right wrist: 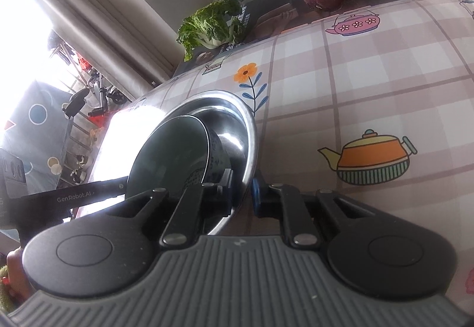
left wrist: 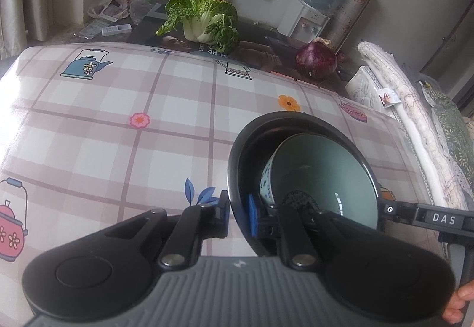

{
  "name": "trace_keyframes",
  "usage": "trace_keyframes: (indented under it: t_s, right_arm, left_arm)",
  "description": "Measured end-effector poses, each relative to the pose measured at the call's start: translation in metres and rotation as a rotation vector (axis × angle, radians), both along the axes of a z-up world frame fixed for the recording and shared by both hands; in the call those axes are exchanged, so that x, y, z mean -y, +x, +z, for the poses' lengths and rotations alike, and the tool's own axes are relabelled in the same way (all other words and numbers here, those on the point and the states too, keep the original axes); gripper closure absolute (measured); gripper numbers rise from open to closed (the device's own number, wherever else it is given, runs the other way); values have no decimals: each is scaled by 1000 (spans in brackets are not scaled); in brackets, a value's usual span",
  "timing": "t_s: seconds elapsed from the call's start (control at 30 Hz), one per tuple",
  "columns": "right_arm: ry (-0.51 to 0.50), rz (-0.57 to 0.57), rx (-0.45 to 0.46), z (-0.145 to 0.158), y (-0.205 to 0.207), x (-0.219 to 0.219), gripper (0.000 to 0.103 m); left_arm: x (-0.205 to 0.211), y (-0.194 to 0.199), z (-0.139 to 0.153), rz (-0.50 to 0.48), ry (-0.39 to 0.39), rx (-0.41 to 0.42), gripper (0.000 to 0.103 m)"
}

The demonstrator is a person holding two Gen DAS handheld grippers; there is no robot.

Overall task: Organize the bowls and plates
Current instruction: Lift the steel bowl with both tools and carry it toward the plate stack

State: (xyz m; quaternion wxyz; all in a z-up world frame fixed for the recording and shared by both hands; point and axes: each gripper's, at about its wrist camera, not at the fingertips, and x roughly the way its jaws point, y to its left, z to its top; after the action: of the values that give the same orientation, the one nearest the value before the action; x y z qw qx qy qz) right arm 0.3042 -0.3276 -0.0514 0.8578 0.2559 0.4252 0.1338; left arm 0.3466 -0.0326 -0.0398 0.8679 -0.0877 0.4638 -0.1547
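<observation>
A metal bowl [left wrist: 237, 161] holds a smaller ceramic bowl [left wrist: 323, 173] with a pale green inside and blue-patterned outside, tilted within it. My left gripper [left wrist: 238, 214] is shut on the metal bowl's near rim, one blue-padded finger inside and one outside. In the right wrist view the same metal bowl [right wrist: 248, 131] is shiny, with the ceramic bowl [right wrist: 169, 152] dark inside it. My right gripper [right wrist: 241, 187] is shut on the metal bowl's rim from the opposite side. The bowls are held above the checked tablecloth [left wrist: 118, 125].
A leafy cabbage [left wrist: 204, 22] and a red onion [left wrist: 317, 60] lie at the table's far edge on a dark poster. A water dispenser [left wrist: 314, 16] stands behind. Folded bedding [left wrist: 414, 107] lies to the right. A curtain [right wrist: 89, 1] and window are at the left.
</observation>
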Motion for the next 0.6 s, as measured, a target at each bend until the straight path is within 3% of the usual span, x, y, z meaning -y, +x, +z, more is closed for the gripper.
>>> trace_keyframes:
  t_s: [0.6]
  right_arm:
    - [-15,-24,-19,-9,17,-7,90]
  left_arm:
    - [2,11,-6,28,15,34,87]
